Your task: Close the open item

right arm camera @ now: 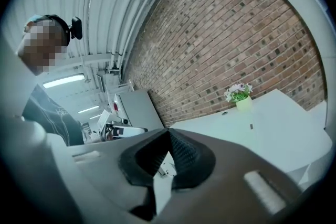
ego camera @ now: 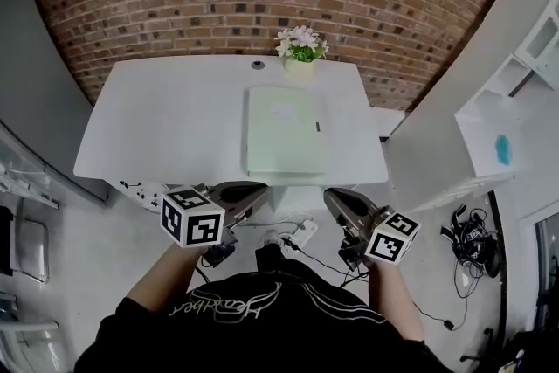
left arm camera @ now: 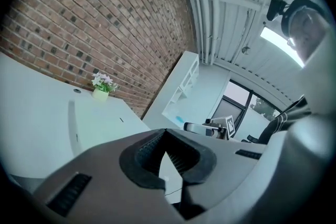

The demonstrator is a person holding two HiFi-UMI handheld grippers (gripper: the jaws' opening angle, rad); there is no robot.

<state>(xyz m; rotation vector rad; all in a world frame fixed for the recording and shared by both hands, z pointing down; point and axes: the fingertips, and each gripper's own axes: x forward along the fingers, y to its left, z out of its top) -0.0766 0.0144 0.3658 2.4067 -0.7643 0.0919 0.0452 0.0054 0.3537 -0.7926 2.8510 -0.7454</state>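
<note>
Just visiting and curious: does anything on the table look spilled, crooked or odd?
Nothing stands out: the pale green flat item lies square on the table, and the flower pot stands upright at its back edge.

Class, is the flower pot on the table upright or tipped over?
Upright: the flower pot stands at the far edge of the table, blossoms on top.

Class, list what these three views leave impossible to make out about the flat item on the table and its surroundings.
- Flat pale-green item, head view: too small and washed out to show a hinge, lid or opening.
- Its near end, left gripper view: hidden behind the left gripper.
- Teal object on the shelf, head view: too small to identify.
</note>
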